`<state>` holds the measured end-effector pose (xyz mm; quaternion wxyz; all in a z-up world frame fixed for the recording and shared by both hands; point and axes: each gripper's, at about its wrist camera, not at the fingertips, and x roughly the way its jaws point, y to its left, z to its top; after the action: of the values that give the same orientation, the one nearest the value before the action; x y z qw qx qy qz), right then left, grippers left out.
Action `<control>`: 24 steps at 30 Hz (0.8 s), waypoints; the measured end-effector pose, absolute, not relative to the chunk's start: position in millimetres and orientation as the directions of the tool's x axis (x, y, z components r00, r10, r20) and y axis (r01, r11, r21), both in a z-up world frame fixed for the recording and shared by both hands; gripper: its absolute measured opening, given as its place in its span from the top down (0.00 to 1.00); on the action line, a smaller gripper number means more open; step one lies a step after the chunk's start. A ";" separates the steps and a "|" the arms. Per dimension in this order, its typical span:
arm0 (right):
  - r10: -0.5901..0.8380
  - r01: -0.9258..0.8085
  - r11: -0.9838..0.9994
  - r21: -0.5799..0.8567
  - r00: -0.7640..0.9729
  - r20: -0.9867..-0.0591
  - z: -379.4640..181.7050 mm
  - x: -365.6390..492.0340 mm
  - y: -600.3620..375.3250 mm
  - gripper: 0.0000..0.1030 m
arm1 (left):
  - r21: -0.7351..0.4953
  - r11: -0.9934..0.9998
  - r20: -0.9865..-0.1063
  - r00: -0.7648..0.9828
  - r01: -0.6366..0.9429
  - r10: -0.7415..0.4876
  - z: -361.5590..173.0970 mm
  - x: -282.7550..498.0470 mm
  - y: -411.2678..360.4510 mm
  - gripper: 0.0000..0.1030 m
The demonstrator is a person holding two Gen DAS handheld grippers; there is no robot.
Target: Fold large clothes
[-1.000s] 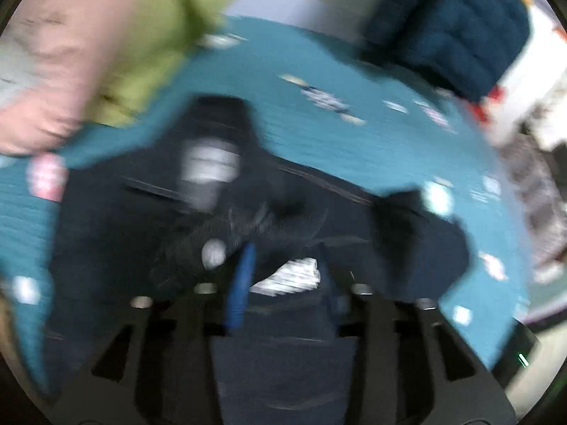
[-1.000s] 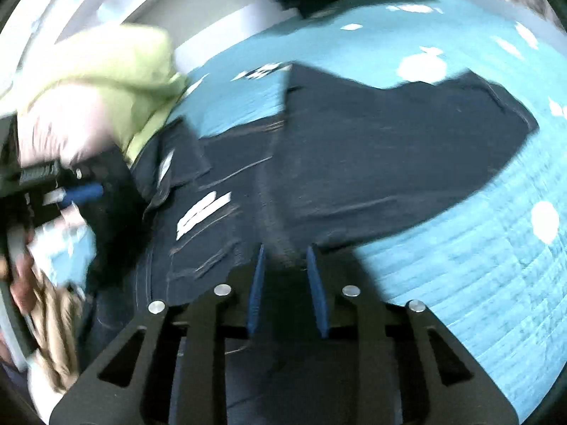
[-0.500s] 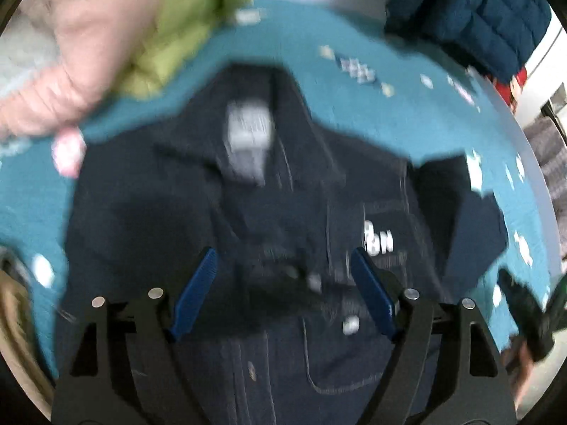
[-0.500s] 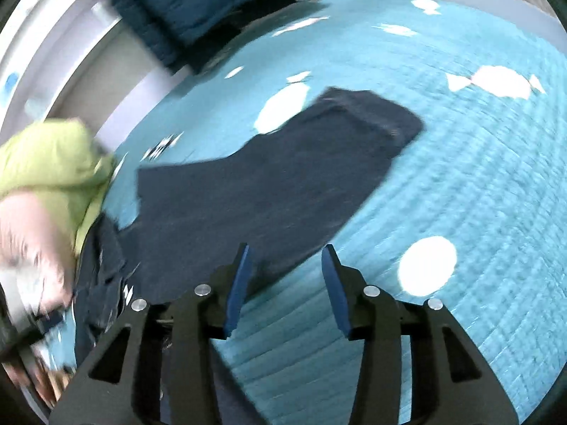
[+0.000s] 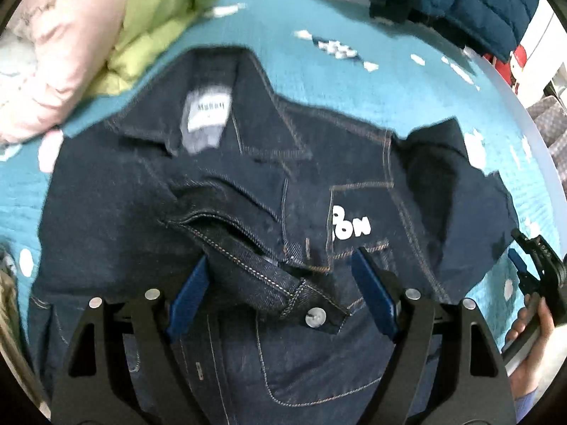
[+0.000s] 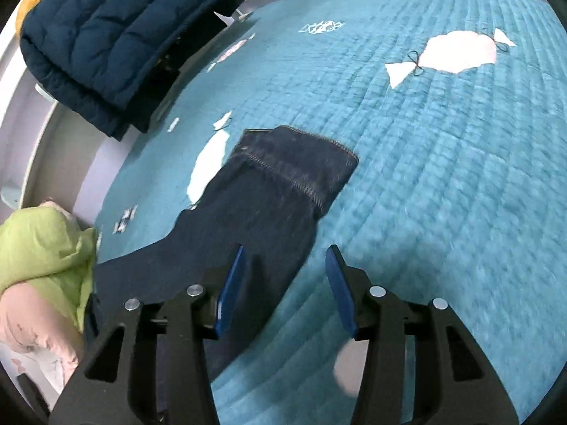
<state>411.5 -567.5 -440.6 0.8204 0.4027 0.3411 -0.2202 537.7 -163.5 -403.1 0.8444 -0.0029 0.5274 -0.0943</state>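
Note:
A dark denim jacket (image 5: 248, 191) lies face up on the teal quilt (image 5: 319, 81), collar and white neck label at the far side. One sleeve is folded across its front; the cuff with a metal button (image 5: 315, 317) lies between the fingers of my left gripper (image 5: 280, 283), which is open just above it. My right gripper (image 6: 285, 283) is open over the jacket's other sleeve (image 6: 269, 198), which lies stretched out on the quilt (image 6: 443, 177), cuff at the far end. The right gripper also shows at the right edge of the left wrist view (image 5: 531, 258).
A navy puffer jacket (image 6: 117, 35) lies at the quilt's far edge, also in the left wrist view (image 5: 460, 3). A lime green garment (image 5: 156, 21) and a pink one (image 5: 60, 53) lie at the left. A red item (image 5: 517, 67) sits at the far right.
Both grippers were shut on the jacket a second ago and have opened. The left one let the sleeve cuff drop onto the jacket's front. The right one swung out over the stretched sleeve.

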 end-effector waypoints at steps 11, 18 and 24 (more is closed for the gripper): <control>-0.067 0.563 0.610 0.558 0.738 -0.672 -436.4 417.9 -574.8 0.95 | -0.017 0.963 -0.795 0.580 0.269 -0.176 -375.5 502.1 -202.9 0.15; -0.085 0.427 0.702 0.570 0.845 -0.528 -368.3 417.2 -541.9 0.98 | -0.123 0.943 -0.891 0.384 0.310 -0.242 -433.6 528.8 -246.0 0.18; -0.011 0.259 0.793 0.552 0.911 -0.412 -306.6 423.2 -494.7 0.98 | -0.031 0.921 -0.923 0.343 0.388 -0.176 -467.9 532.7 -274.8 0.19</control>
<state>423.2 -494.7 -306.6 0.9259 0.3135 0.1977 -0.0731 532.7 -274.8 -467.9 0.8138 0.0971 0.5461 -0.1732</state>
